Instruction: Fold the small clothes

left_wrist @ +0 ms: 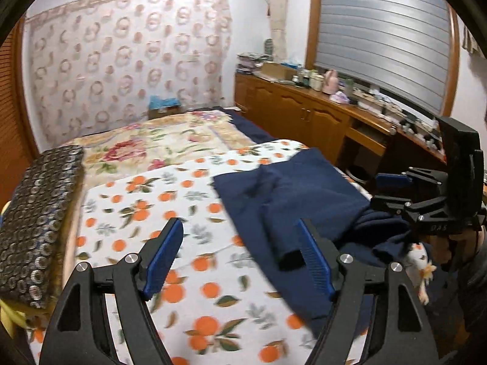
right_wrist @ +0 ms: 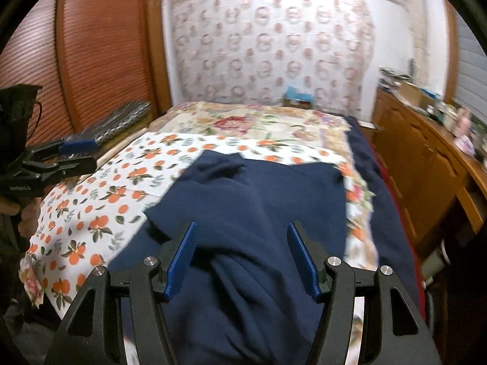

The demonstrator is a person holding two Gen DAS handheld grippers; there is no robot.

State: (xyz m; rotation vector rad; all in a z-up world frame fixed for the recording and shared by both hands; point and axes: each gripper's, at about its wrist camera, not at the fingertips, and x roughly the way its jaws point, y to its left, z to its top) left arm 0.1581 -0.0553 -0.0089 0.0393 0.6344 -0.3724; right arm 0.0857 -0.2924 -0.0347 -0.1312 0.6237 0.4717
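A dark navy garment lies crumpled on the orange-print sheet of the bed; in the right wrist view it fills the middle. My left gripper is open and empty, hovering over the sheet just left of the garment's edge. My right gripper is open with its fingers on either side of a raised fold of the garment, not closed on it. The right gripper shows at the right of the left wrist view, and the left gripper at the left of the right wrist view.
A floral blanket covers the far half of the bed. A dark patterned cushion lies along the left edge. Wooden cabinets with a cluttered top run along the right. A louvred wooden door stands at left.
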